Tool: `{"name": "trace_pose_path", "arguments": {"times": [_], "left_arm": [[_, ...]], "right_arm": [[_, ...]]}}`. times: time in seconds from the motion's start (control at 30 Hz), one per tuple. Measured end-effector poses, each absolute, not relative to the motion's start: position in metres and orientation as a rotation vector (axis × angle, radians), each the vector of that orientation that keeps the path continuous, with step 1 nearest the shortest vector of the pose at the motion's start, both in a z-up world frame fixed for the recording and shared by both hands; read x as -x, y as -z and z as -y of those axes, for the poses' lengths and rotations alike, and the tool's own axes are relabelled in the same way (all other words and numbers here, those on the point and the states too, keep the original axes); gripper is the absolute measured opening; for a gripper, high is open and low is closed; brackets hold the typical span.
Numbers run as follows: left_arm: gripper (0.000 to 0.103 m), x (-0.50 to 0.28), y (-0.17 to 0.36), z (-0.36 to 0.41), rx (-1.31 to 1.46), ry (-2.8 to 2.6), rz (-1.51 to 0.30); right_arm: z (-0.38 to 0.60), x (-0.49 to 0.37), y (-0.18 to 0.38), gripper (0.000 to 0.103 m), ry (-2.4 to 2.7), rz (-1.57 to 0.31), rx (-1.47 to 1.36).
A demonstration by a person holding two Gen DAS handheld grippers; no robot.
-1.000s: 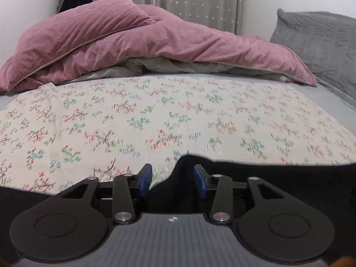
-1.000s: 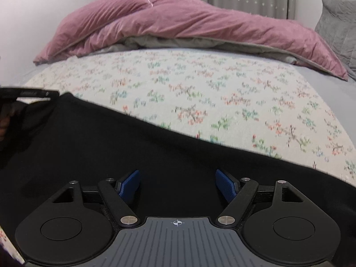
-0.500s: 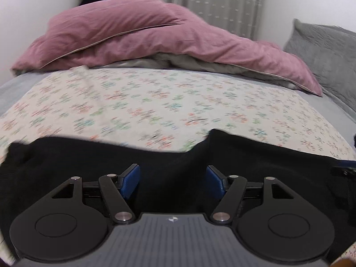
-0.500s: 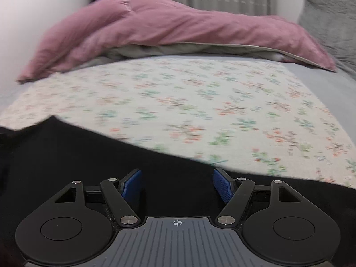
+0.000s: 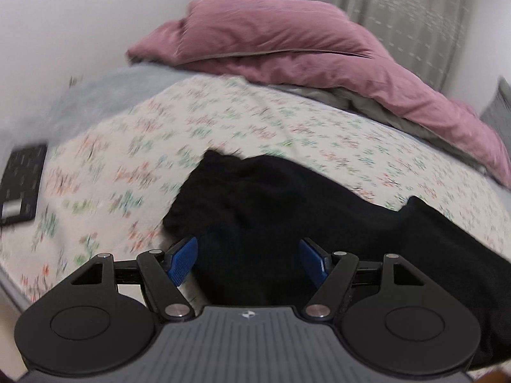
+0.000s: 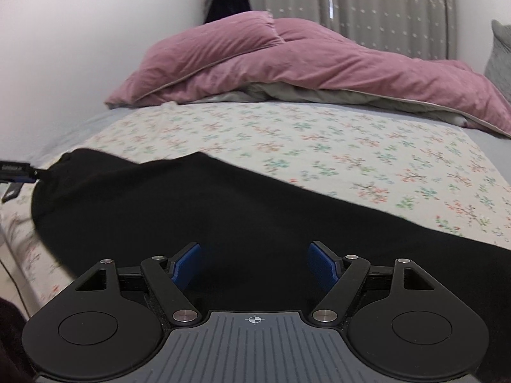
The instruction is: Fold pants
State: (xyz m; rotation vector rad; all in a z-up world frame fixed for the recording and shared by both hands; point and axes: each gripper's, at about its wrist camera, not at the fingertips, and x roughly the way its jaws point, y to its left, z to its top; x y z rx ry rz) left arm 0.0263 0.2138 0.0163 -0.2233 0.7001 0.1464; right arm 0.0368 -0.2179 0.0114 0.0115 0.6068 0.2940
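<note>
A pair of black fabric pants lies spread across the near edge of a bed covered with a cream floral-print sheet, the dark cloth running from the left side of the mattress toward the right in a long band. In the left wrist view the left gripper hovers over one bunched end of the pants; its blue-padded jaws have just been opening and now stand wide apart, with black cloth lying under and between them but neither pad pressing on it, so the claw is released. In the right wrist view the right gripper sits above the broad middle of the black pants, jaws also spread and having just opened a little further, pads clear of the fabric. A rumpled mauve-pink duvet is heaped at the far side of the bed before a grey patterned curtain. A flat black rectangular device rests on the sheet at the left, well apart from the pants
</note>
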Motion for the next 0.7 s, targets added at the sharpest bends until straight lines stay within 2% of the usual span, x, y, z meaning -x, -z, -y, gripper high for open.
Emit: {"name": "trace_pose_path", "arguments": {"times": [0.1,0.2,0.23,0.27,0.3,0.47,0.63,0.7], "left_arm": [[0.090,-0.031,-0.010,-0.220,0.274,-0.134,-0.751],[0.076,-0.037,-0.003,-0.219,0.296,-0.138,-0.794],[0.067,-0.039,0.000,-0.218,0.302,-0.144,-0.808],[0.047,-0.040,0.003,-0.218,0.307,-0.155,-0.819],[0.037,-0.039,0.005,-0.219,0.310,-0.168,-0.816],[0.038,-0.021,-0.015,-0.211,0.253,-0.256,-0.665],[0.040,-0.041,0.014,-0.214,0.188,-0.346,-0.822],[0.040,-0.042,0.015,-0.210,0.149,-0.367,-0.824]], "right_arm": [[0.209,-0.032,-0.005,0.076,-0.290,-0.622,0.018],[0.207,-0.031,-0.001,0.076,-0.280,-0.638,0.020],[0.207,-0.030,0.000,0.076,-0.279,-0.641,0.017],[0.207,-0.030,0.000,0.076,-0.282,-0.643,0.014],[0.207,-0.030,0.001,0.076,-0.286,-0.646,0.010],[0.214,-0.034,0.012,0.076,-0.269,-0.695,0.009],[0.227,-0.040,0.031,0.076,-0.231,-0.789,0.006],[0.228,-0.039,0.031,0.076,-0.227,-0.804,0.016]]}}
